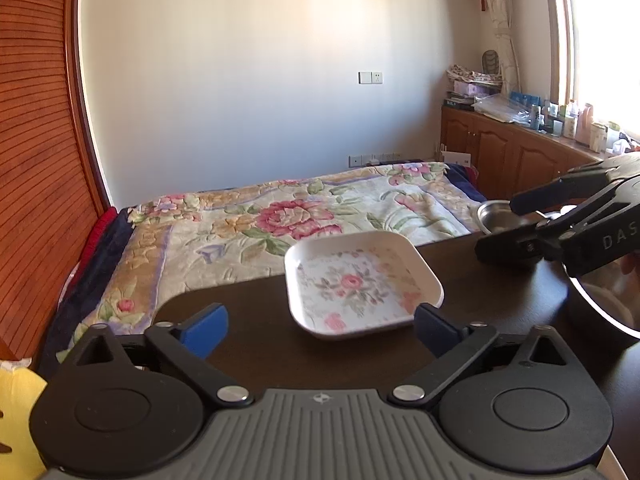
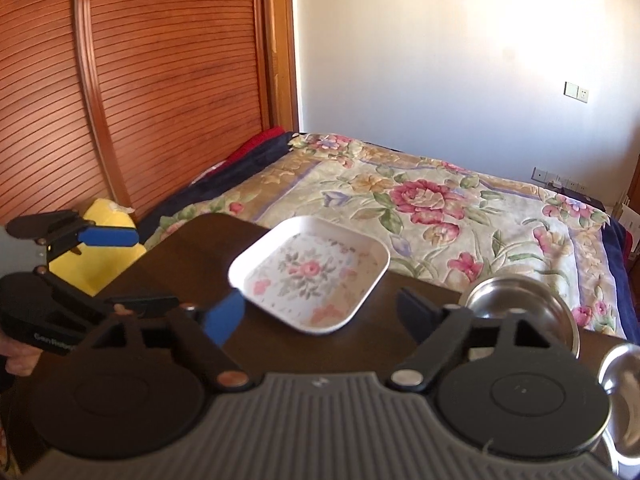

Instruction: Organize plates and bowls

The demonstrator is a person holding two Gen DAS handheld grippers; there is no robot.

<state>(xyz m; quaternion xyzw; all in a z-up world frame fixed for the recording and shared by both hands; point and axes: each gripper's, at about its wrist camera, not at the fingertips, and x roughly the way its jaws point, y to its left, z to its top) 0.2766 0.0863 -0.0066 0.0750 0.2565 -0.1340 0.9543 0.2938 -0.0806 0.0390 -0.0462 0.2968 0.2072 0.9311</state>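
Note:
A white square plate (image 1: 360,284) (image 2: 308,276) with a pink flower print lies flat on the dark brown table (image 1: 256,304) (image 2: 192,248). My left gripper (image 1: 320,330) stands open just in front of the plate's near edge, its blue pads wide apart and off the plate. My right gripper (image 2: 320,314) is open too, with the plate's near corner ahead of its fingertips. Each gripper shows in the other's view: the right gripper (image 1: 514,224) comes in from the right, the left gripper (image 2: 132,270) from the left. Neither holds anything.
A small steel bowl (image 1: 496,216) (image 2: 520,304) sits at the table's far right edge, and a larger steel bowl (image 1: 608,300) (image 2: 624,400) nearer on the right. A bed with a floral blanket (image 1: 280,216) lies beyond the table. A yellow object (image 2: 104,248) sits left.

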